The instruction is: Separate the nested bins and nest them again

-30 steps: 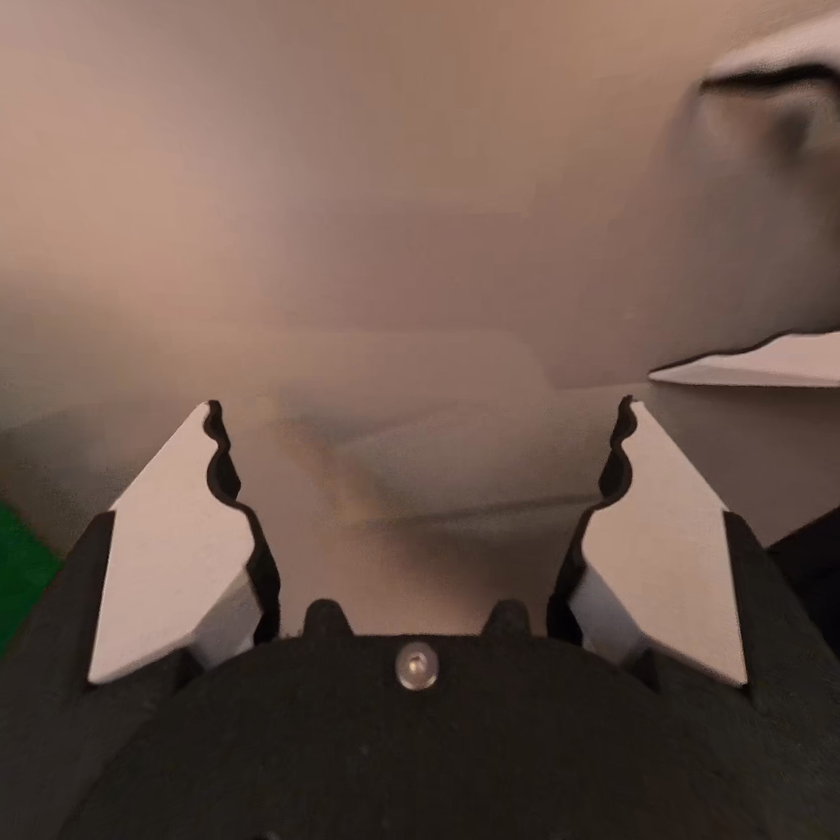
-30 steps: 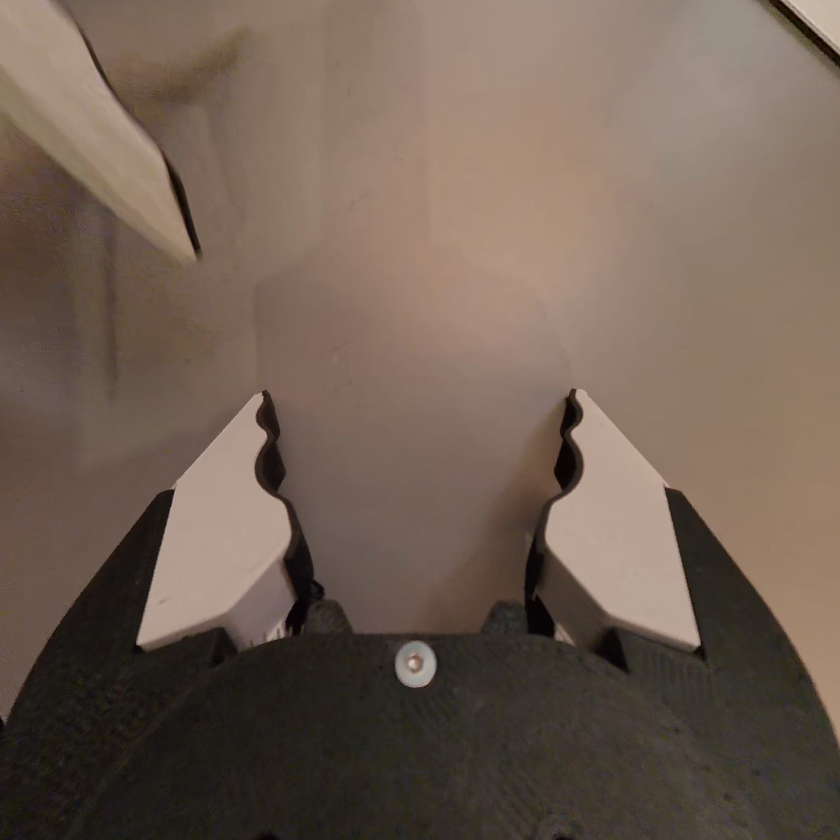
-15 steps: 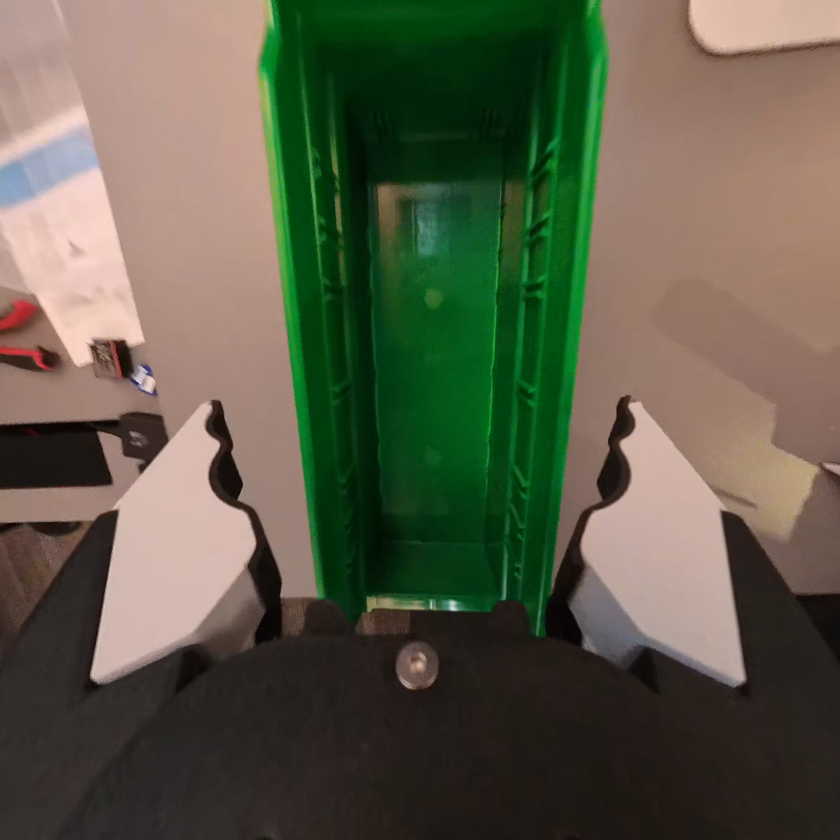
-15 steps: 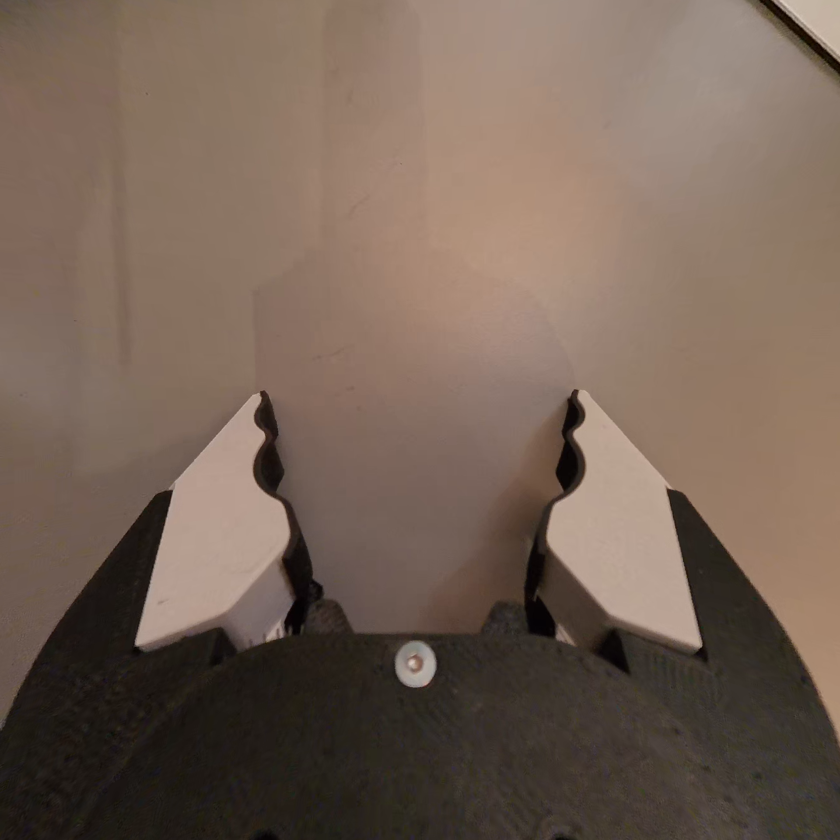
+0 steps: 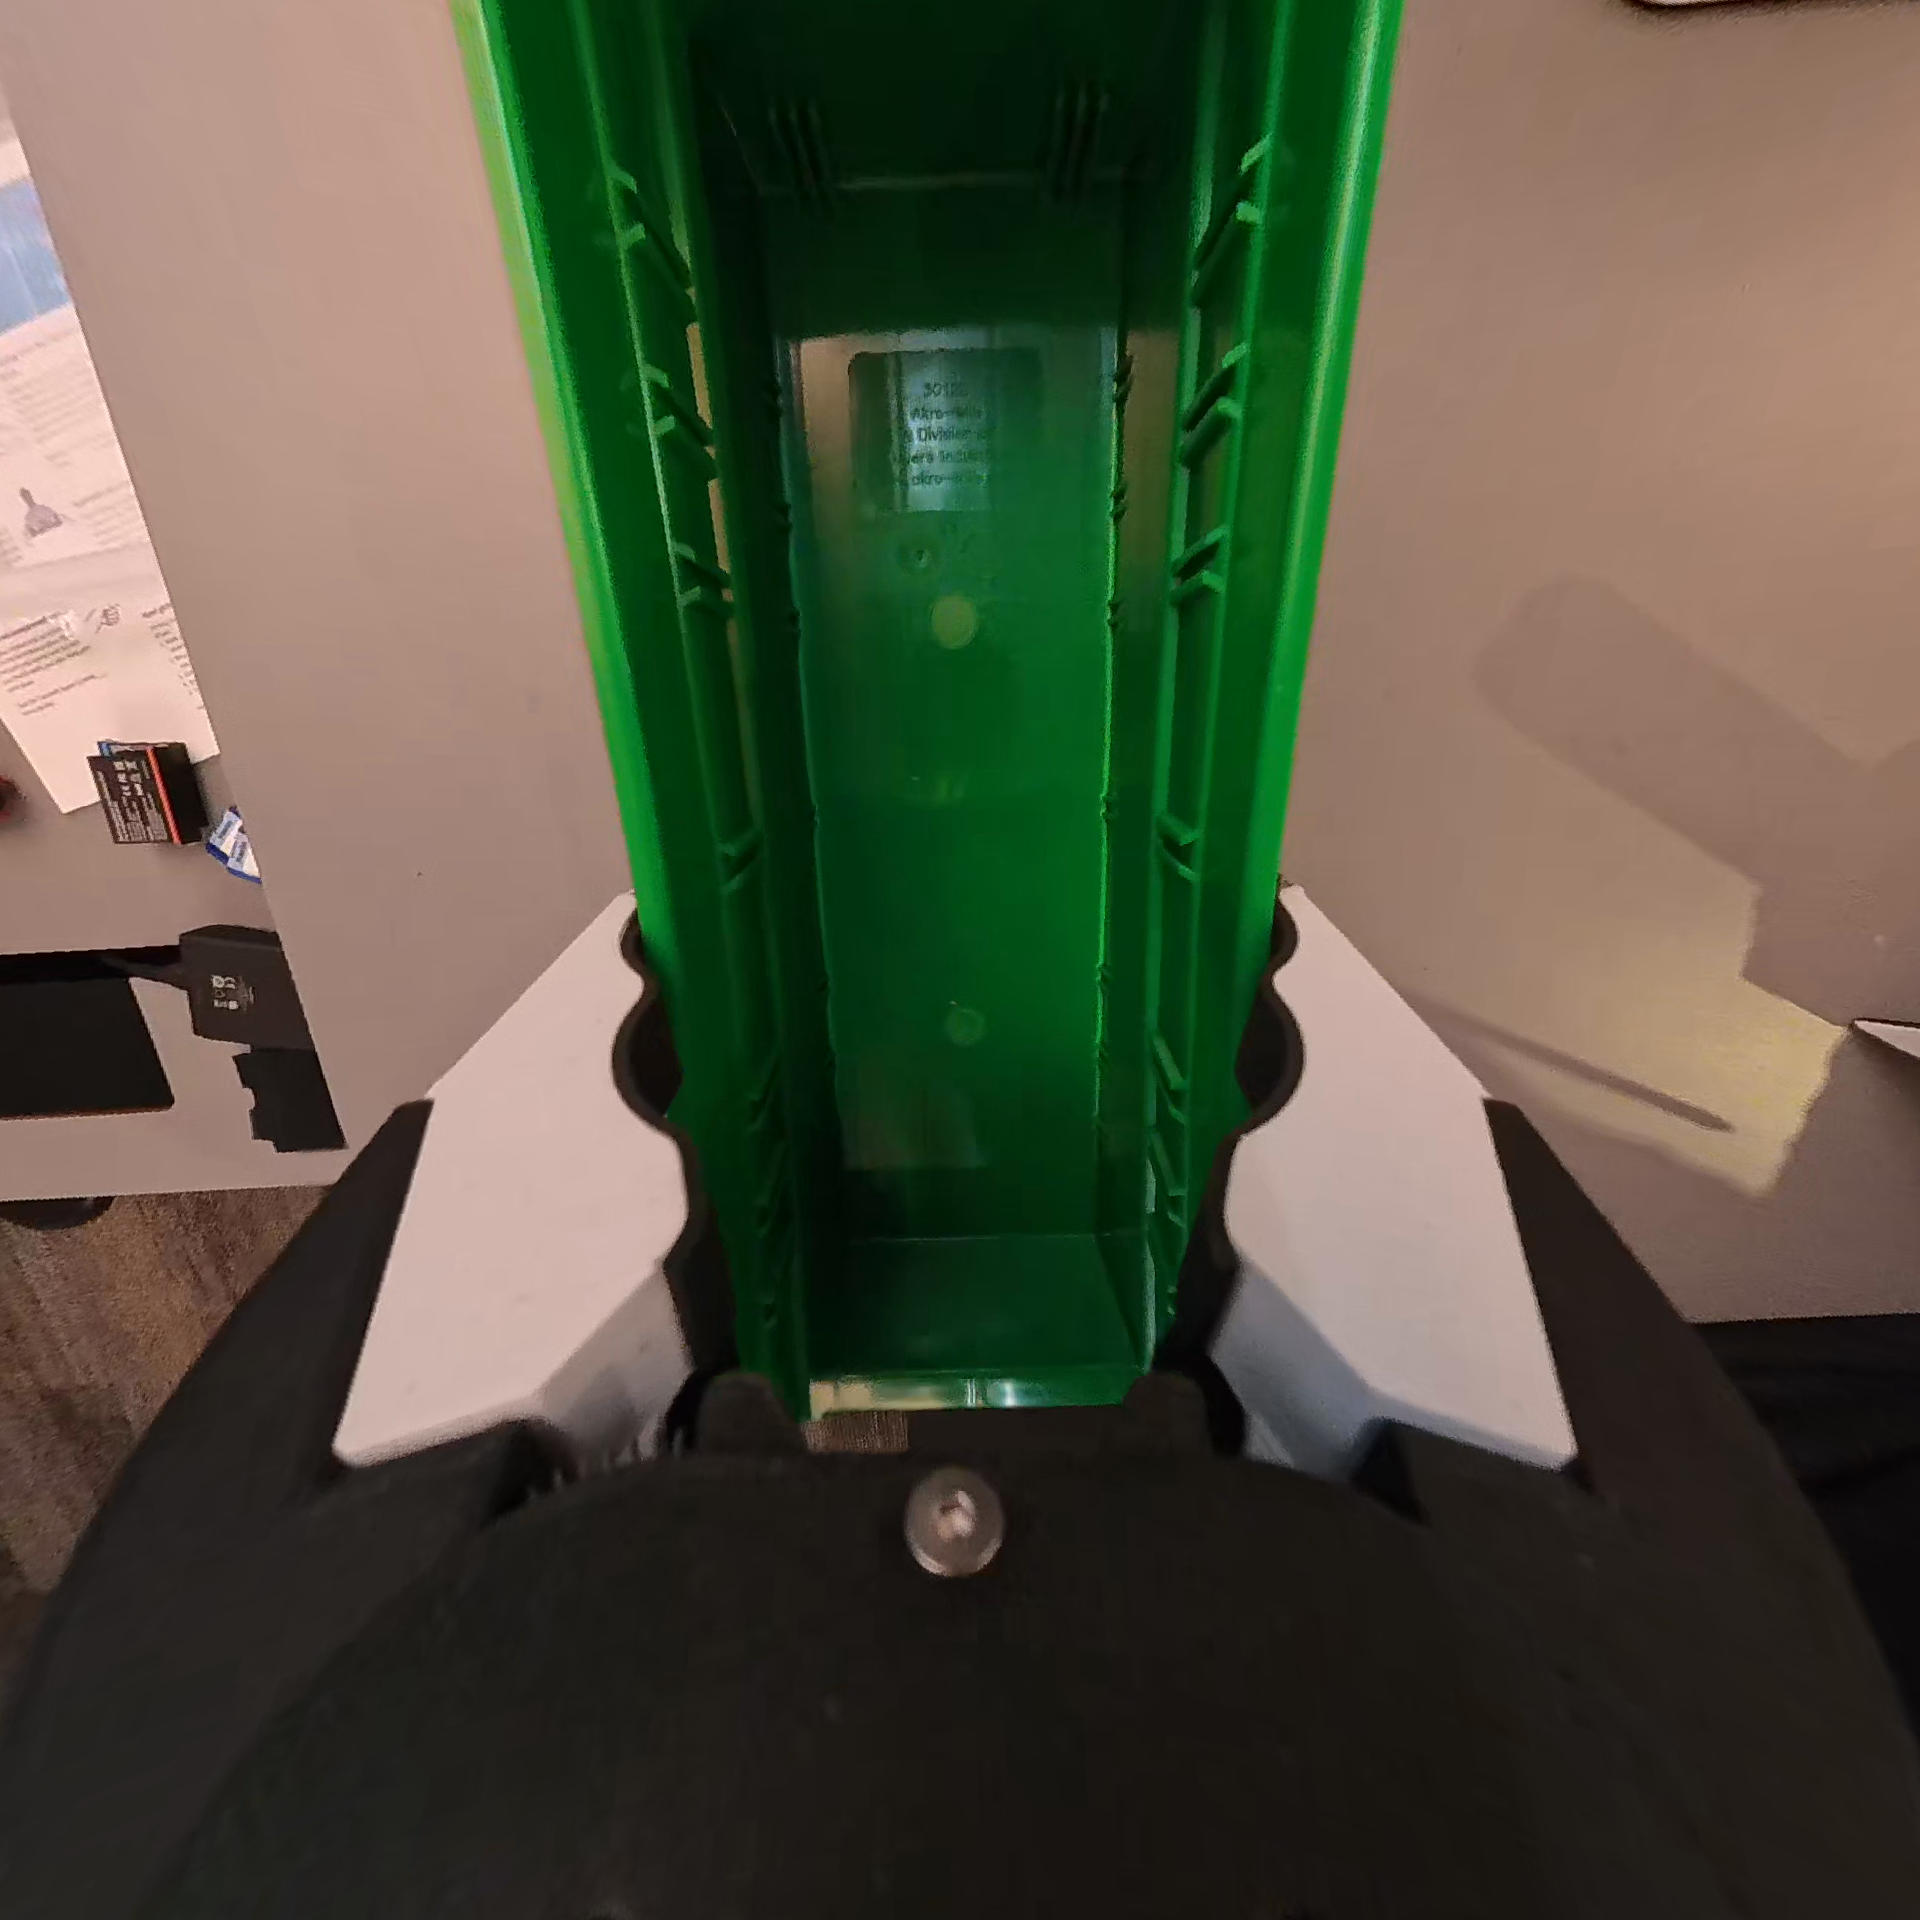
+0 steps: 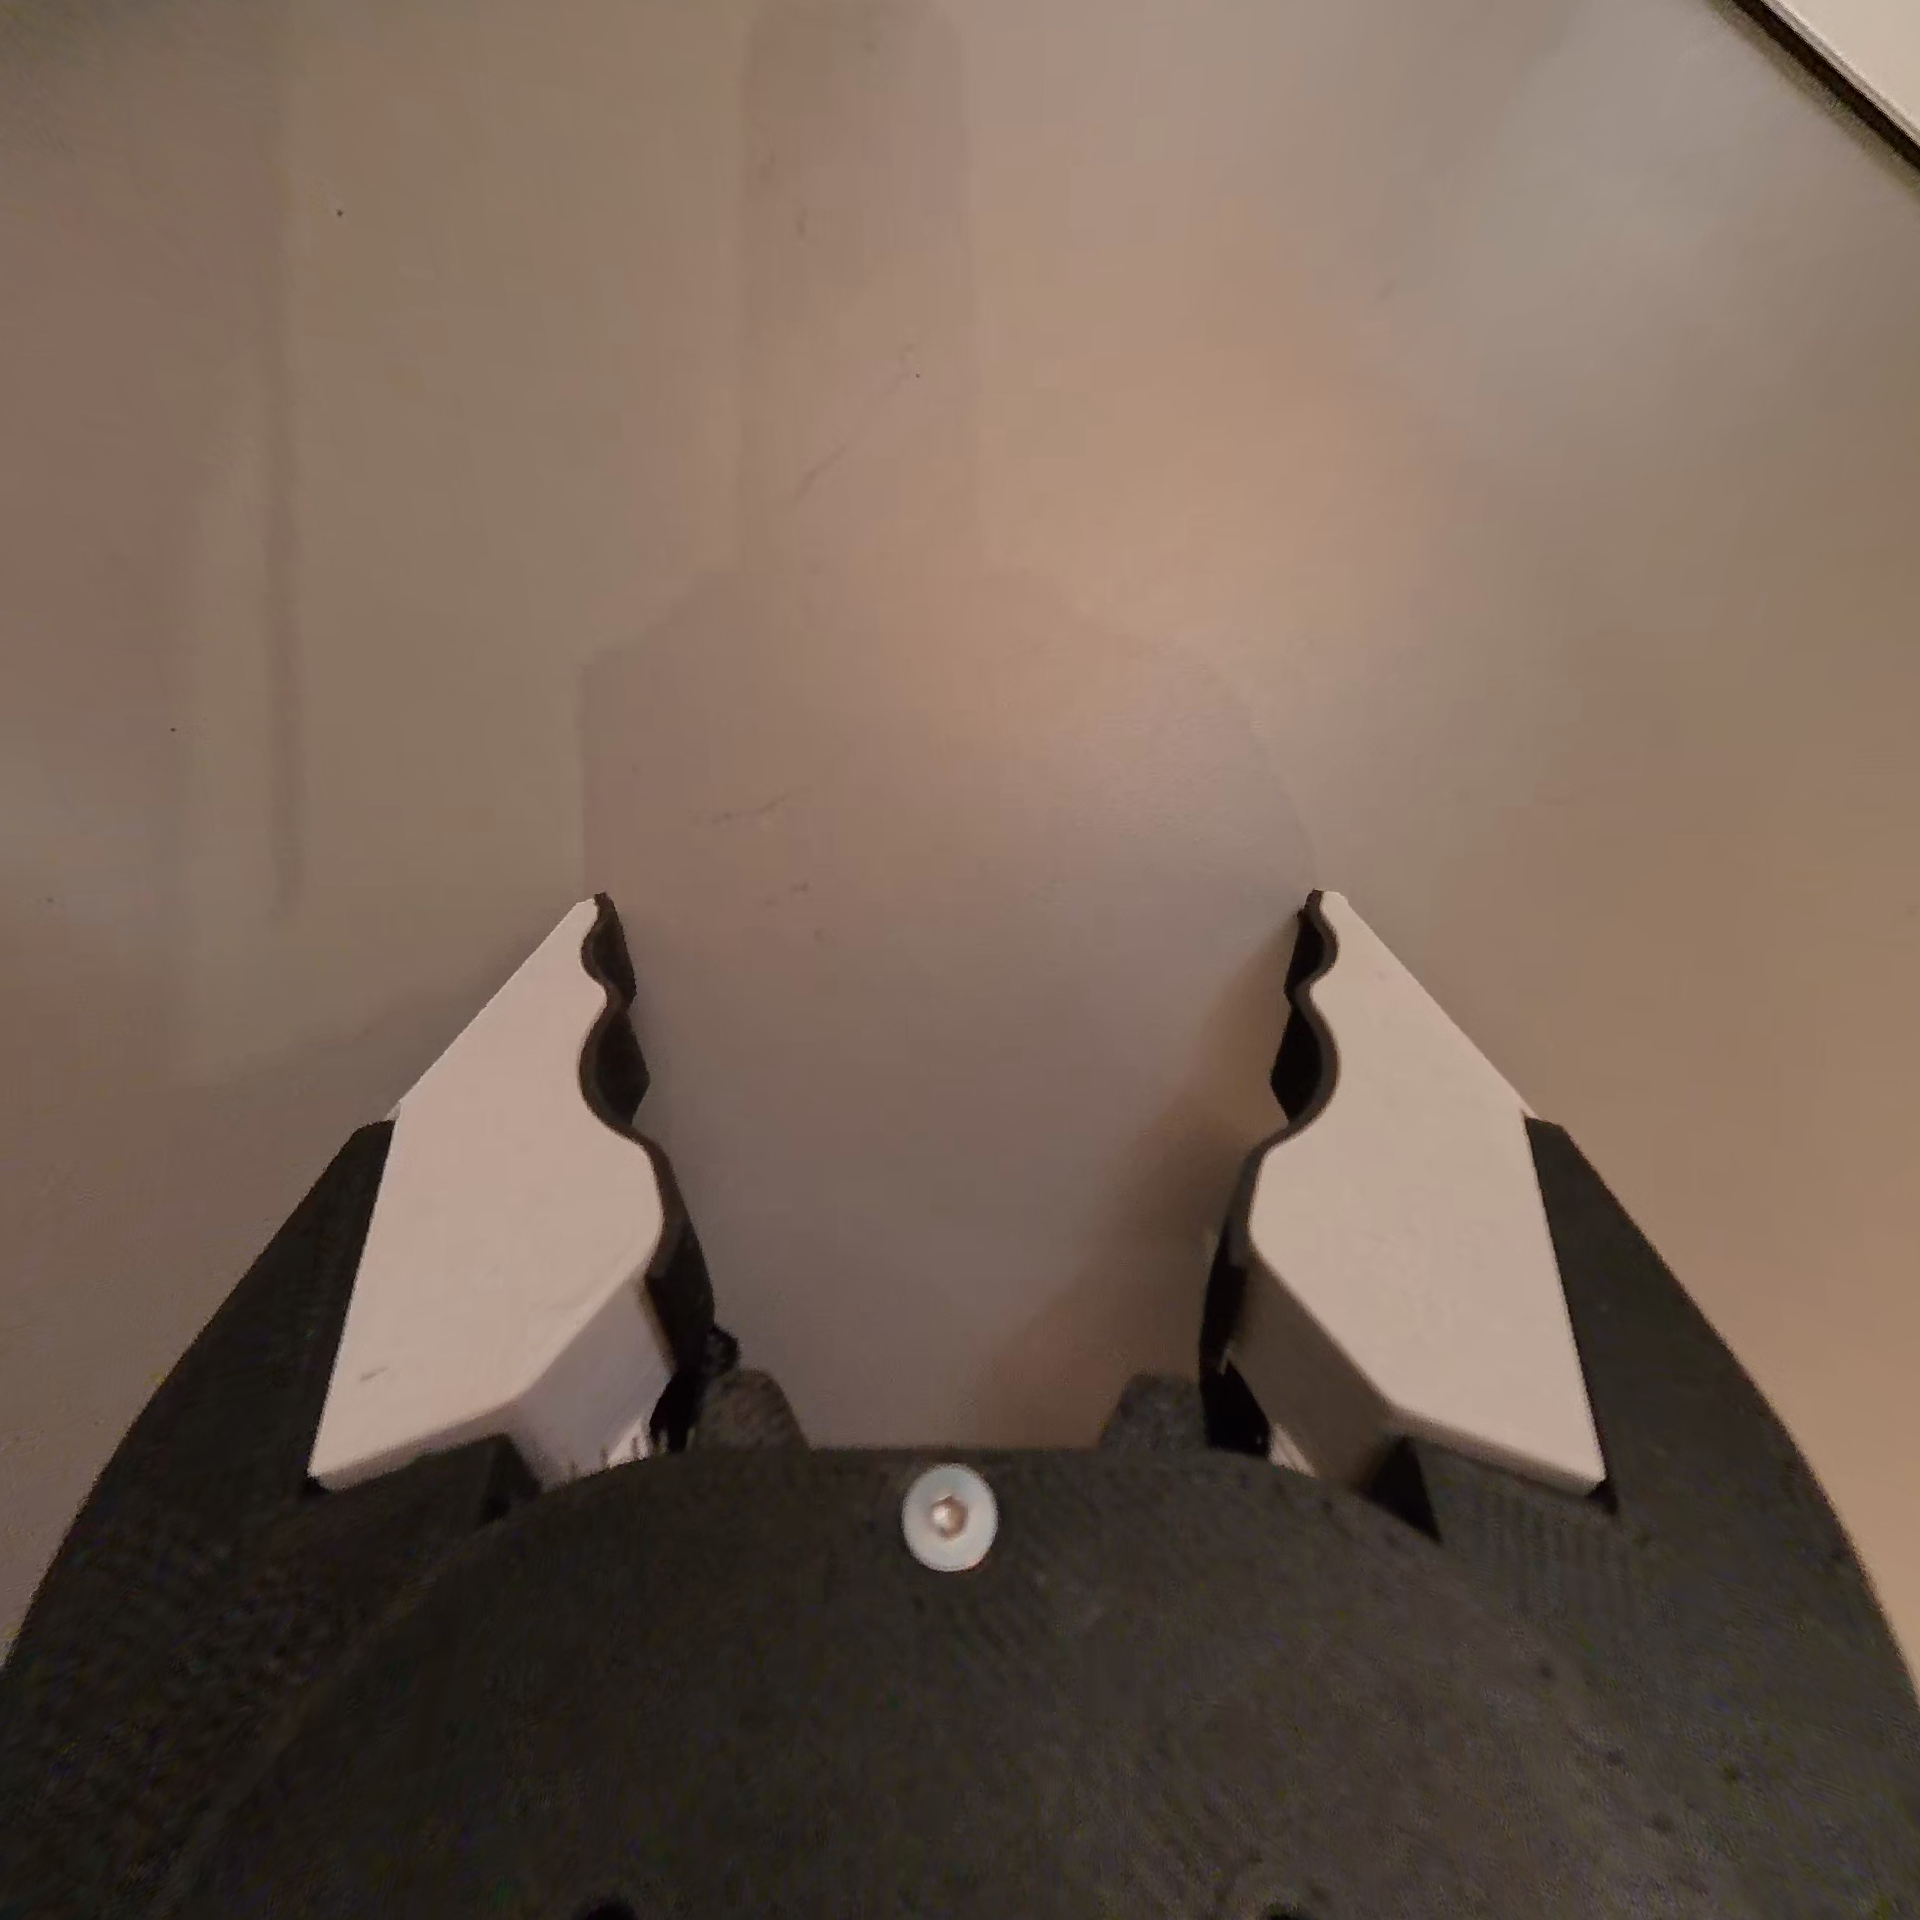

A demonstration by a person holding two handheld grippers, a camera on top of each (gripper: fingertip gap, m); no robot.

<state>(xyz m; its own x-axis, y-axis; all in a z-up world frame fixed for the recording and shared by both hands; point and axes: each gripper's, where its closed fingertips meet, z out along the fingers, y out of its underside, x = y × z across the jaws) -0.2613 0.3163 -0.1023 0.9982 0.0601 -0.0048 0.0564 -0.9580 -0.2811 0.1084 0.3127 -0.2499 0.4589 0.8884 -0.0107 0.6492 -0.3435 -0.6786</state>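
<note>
Long, narrow green bins (image 5: pixel 956 727) lie on the grey table (image 5: pixel 1558 416) and run straight away from me in the left wrist view. They look nested: a second wall shows inside the outer one. My left gripper (image 5: pixel 958 904) is shut on the near end, with one white finger pressed on each outer side wall. The far end runs out of the top of the frame. My right gripper (image 6: pixel 956 904) is open and empty, low over bare grey table (image 6: pixel 935 416). No bin shows in the right wrist view.
Printed papers (image 5: pixel 62 582), a small black box (image 5: pixel 145 795) and a black device (image 5: pixel 234 997) lie at the table's left edge, with carpet floor (image 5: pixel 125 1351) beyond. A white-edged object (image 6: pixel 1860 62) cuts the right wrist view's top right corner.
My left gripper swung from blurred bare table to the green bins, straddled their near end, moved closer and closed its fingers on the sides. The right gripper stayed still and open.
</note>
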